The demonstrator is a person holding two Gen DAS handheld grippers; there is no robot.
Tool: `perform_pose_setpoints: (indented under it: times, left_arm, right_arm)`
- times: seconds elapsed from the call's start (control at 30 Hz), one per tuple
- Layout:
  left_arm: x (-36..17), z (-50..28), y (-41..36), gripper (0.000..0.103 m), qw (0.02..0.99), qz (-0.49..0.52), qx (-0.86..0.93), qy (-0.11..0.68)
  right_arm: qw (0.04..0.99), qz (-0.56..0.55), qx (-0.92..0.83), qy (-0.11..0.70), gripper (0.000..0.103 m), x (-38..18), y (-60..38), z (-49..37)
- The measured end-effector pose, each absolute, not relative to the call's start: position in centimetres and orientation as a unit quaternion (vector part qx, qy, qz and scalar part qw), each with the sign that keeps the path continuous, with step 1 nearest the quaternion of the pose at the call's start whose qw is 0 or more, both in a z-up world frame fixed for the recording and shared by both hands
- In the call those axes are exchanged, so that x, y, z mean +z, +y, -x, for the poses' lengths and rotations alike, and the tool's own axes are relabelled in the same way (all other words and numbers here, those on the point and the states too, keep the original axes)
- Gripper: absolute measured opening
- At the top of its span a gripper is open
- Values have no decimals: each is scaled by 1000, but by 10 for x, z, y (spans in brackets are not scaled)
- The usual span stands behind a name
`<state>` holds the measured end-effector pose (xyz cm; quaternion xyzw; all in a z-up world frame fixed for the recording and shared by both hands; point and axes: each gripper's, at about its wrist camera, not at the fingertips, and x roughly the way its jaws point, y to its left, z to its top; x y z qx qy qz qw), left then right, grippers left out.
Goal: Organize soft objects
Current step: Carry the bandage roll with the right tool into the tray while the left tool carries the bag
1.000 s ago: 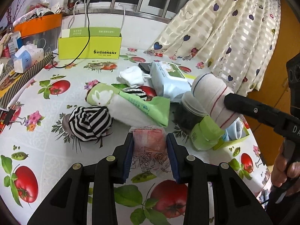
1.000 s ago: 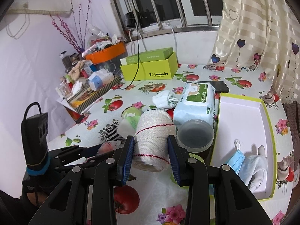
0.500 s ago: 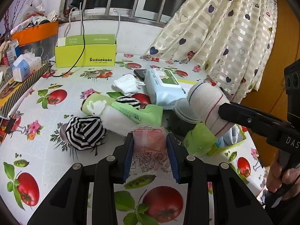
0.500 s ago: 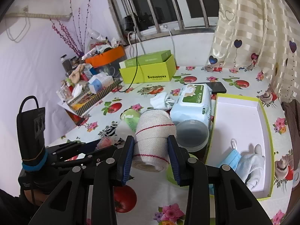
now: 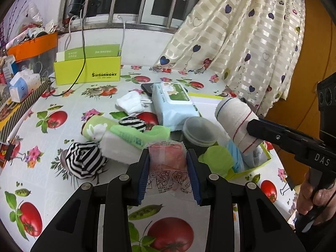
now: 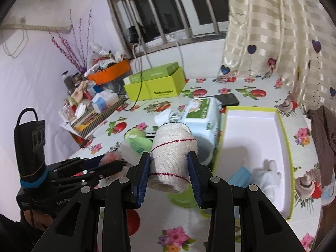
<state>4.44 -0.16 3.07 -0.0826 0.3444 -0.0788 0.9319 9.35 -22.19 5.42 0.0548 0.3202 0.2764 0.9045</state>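
Our right gripper (image 6: 169, 175) is clamped on the roll (image 6: 173, 153), held above the table beside the tray (image 6: 285, 134). Our left gripper (image 5: 168, 173) pinches the packet (image 5: 168, 163), left of the tray. We could drop the soft roll short, onto the tray's rim. The roll hides the tray's near corner.
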Motion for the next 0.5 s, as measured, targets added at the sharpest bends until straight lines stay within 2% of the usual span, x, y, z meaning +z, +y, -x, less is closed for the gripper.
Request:
perform_pose_setpoints:
  times: [0.5]
  left_arm:
    - [56,-63,-43,36,937,56,-111,325]
  right_arm:
    - [929,-103,194,298,35,56,-313,-109]
